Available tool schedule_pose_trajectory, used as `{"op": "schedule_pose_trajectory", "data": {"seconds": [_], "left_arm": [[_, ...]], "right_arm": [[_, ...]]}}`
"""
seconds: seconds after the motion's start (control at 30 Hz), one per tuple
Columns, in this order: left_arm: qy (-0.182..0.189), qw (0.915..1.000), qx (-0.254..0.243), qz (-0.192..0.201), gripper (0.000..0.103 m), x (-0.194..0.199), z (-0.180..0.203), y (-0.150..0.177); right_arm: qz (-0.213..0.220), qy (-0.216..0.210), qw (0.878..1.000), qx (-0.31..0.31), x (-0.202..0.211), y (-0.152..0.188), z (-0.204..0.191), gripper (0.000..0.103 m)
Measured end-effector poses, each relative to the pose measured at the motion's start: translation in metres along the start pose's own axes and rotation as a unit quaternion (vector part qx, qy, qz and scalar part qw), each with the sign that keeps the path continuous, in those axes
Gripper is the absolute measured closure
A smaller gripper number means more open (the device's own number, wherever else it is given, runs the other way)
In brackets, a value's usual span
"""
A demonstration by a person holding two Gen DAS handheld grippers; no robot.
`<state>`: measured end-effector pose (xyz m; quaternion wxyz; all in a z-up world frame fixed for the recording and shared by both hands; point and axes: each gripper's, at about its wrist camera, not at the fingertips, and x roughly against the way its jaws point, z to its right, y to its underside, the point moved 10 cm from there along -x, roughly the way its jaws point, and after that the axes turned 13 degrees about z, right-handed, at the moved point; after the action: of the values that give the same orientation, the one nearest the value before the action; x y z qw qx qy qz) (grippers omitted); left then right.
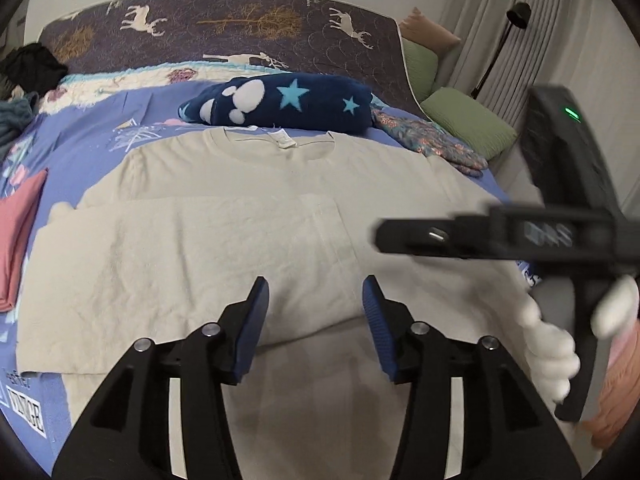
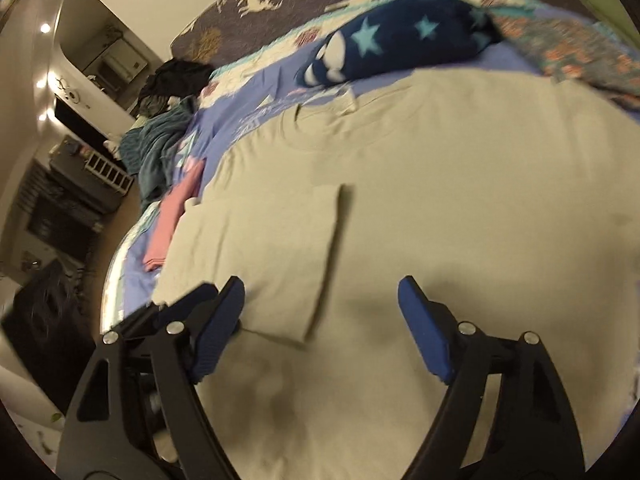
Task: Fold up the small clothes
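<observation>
A cream T-shirt (image 1: 280,184) lies flat on the bed, its left side folded inward, its white neck tag (image 1: 282,139) too small to read. The left gripper (image 1: 316,320) hovers above its lower part, released, nothing between the pads. The right gripper (image 2: 320,332) (also released) hangs over the hem. The blue sheet (image 1: 80,136) bears partly cropped print at the corner.

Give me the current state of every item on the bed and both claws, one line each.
Beige T-shirt: flat, collar far, left side folded in.
Pink garment: folded, beside the shirt's left edge.
Star blanket: bundled beyond the collar.
Floral cloth: crumpled, right of the blanket.
Left claw: open, empty, over the shirt's near hem.
Right claw: open, empty, over the shirt.
</observation>
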<state>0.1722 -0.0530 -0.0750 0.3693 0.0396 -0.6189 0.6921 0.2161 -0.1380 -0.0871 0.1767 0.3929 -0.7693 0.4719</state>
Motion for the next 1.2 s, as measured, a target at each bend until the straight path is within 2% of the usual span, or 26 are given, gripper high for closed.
{"op": "schedule_pose_trajectory", "data": {"seconds": [0.1, 0.2, 0.23, 0.3, 0.33, 0.37, 0.4, 0.47, 0.57, 0.63, 0.7, 0.73, 0.87, 0.97, 1.03, 1.07, 1.1, 1.2], "left_arm": [[-0.015, 0.9997, 0.017, 0.01, 0.051, 0.012, -0.011, 0.001], [-0.037, 0.9976, 0.054, 0.023, 0.051, 0.033, -0.036, 0.003], [-0.04, 0.9968, 0.064, 0.025, 0.051, 0.038, -0.041, 0.005], [-0.039, 0.995, 0.087, 0.029, 0.051, 0.051, -0.053, 0.01], [-0.033, 0.9945, 0.095, 0.03, 0.051, 0.058, -0.057, 0.013], [-0.029, 0.9942, 0.1, 0.03, 0.051, 0.062, -0.059, 0.015], [-0.022, 0.9938, 0.105, 0.03, 0.051, 0.065, -0.061, 0.018], [-0.019, 0.9938, 0.107, 0.026, 0.051, 0.069, -0.067, 0.023], [-0.045, 0.9922, 0.115, 0.015, 0.051, 0.065, -0.084, 0.03], [-0.06, 0.9901, 0.126, 0.014, 0.051, 0.06, -0.097, 0.032], [-0.077, 0.9887, 0.128, 0.016, 0.051, 0.059, -0.107, 0.033], [-0.087, 0.9879, 0.128, 0.016, 0.051, 0.058, -0.113, 0.034], [-0.117, 0.9836, 0.136, 0.01, 0.051, 0.054, -0.13, 0.039], [-0.123, 0.9823, 0.141, 0.011, 0.051, 0.054, -0.136, 0.041], [-0.126, 0.9822, 0.139, 0.011, 0.051, 0.055, -0.137, 0.041], [-0.128, 0.982, 0.138, 0.011, 0.051, 0.056, -0.137, 0.041], [-0.128, 0.9819, 0.139, 0.012, 0.051, 0.056, -0.137, 0.041], [-0.146, 0.9792, 0.139, 0.019, 0.051, 0.059, -0.146, 0.039]], "right_arm": [[-0.019, 0.006, 1.0, 0.019, -0.029, 0.0, -0.006, 0.022], [-0.003, 0.015, 0.998, 0.067, -0.046, -0.004, -0.017, 0.02], [0.002, 0.011, 0.997, 0.082, -0.051, -0.005, -0.024, 0.024], [-0.003, -0.02, 0.995, 0.095, -0.061, -0.004, -0.039, 0.051], [-0.008, -0.032, 0.995, 0.092, -0.065, -0.003, -0.042, 0.084], [-0.014, -0.053, 0.995, 0.081, -0.064, -0.003, -0.048, 0.099], [0.0, -0.069, 0.995, 0.069, -0.056, -0.01, -0.055, 0.099], [0.041, -0.073, 0.994, 0.078, -0.035, -0.027, -0.061, 0.099], [0.095, -0.075, 0.99, 0.076, 0.005, -0.059, -0.058, 0.099], [0.131, -0.053, 0.987, 0.074, 0.035, -0.082, -0.039, 0.099], [0.14, -0.041, 0.987, 0.073, 0.044, -0.089, -0.028, 0.099], [0.153, -0.018, 0.986, 0.069, 0.057, -0.098, -0.007, 0.099], [0.149, 0.038, 0.988, 0.024, 0.063, -0.102, 0.061, 0.099], [0.125, 0.065, 0.99, 0.0, 0.051, -0.086, 0.101, 0.096], [0.107, 0.091, 0.99, 0.003, 0.039, -0.074, 0.113, 0.087], [0.101, 0.111, 0.989, 0.005, 0.035, -0.069, 0.12, 0.071], [0.1, 0.13, 0.986, 0.005, 0.034, -0.066, 0.128, 0.066], [0.119, 0.17, 0.978, 0.007, 0.038, -0.072, 0.135, 0.063]]}}
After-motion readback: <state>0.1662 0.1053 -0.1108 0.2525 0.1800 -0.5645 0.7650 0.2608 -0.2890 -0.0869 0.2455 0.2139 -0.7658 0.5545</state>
